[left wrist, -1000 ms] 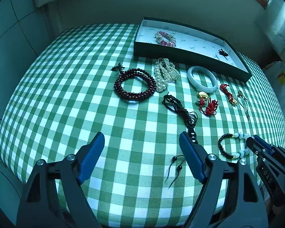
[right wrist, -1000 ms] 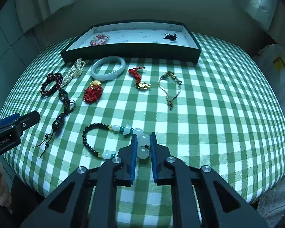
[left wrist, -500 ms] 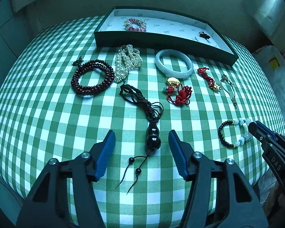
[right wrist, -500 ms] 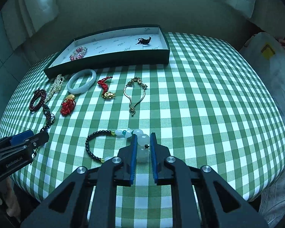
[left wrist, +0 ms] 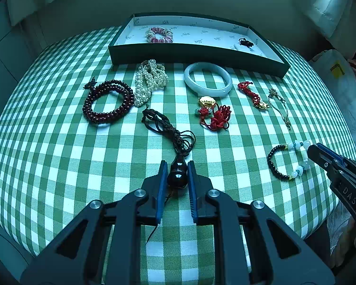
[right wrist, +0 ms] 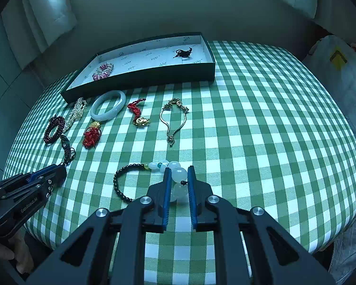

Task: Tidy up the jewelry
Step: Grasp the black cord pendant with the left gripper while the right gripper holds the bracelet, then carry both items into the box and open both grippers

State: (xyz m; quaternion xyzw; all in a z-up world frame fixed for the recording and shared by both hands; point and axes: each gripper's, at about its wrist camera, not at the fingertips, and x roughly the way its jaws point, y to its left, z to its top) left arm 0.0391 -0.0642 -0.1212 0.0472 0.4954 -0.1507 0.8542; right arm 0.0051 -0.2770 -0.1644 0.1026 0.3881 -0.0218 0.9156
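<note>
Left tongs (left wrist: 175, 178) closing on dark pendant (left wrist: 176, 177); right tongs (right wrist: 179, 182) clamp the bead bracelet (right wrist: 178, 173). Pick-up step. Next, likely: lift both, carry to tray (left wrist: 194, 52) at 12 o'clock.

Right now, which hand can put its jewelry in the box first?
Probably the right. The right gripper is shut on the white-bead bracelet. The left gripper is closing on the dark gourd pendant. Both are far from the tray.
</note>
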